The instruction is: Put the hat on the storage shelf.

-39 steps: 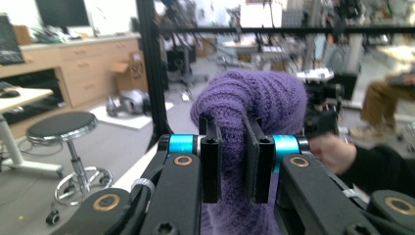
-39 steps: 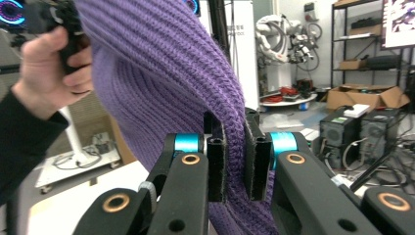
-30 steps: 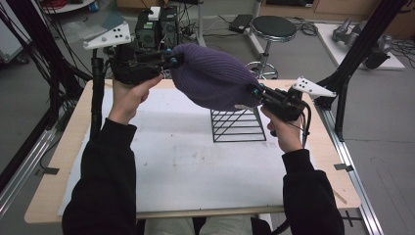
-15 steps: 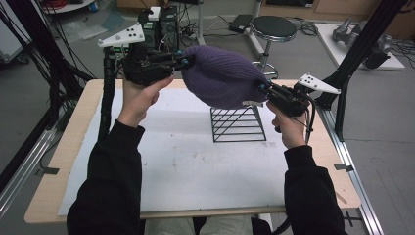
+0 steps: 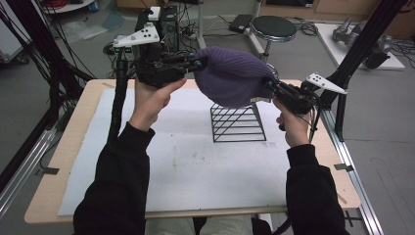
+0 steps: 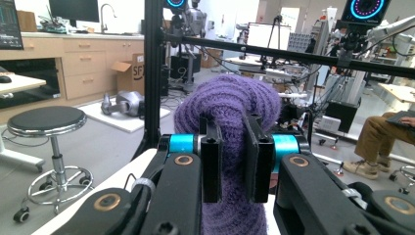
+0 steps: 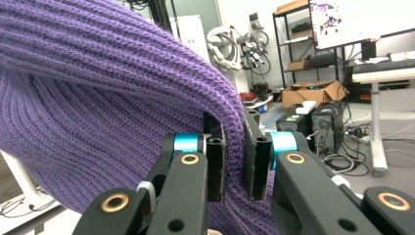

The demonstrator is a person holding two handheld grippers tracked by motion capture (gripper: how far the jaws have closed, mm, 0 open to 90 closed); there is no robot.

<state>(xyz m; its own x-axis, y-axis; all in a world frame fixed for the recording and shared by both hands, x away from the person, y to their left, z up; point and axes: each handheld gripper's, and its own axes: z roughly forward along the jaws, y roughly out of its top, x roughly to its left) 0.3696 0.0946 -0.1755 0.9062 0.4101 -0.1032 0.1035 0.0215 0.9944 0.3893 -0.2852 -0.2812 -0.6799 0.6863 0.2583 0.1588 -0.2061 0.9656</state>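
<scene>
Over the bench's far edge your left gripper (image 5: 195,63) and right gripper (image 5: 270,86) — both clamped on the hat (image 5: 230,77) — have carried it farther back, above the rack (image 5: 237,123), ready to lower.

Light wooden tabletop (image 5: 73,147), rectangular w/ rounded corners, metal rails along left & right edges. Most of it covered by a white sheet of paper or cloth (image 5: 195,166), flat, w/ faint grey smudges near centre; bare wood strip shows on left, right & near sides. On the sheet, right of centre twd far edge, stands a black wire rack (image 5: 237,122), open frame of thin bars, wider at base than top, upright. Small pieces of dark tape (image 5: 342,167) at the table's right edge, another at left edge.
</scene>
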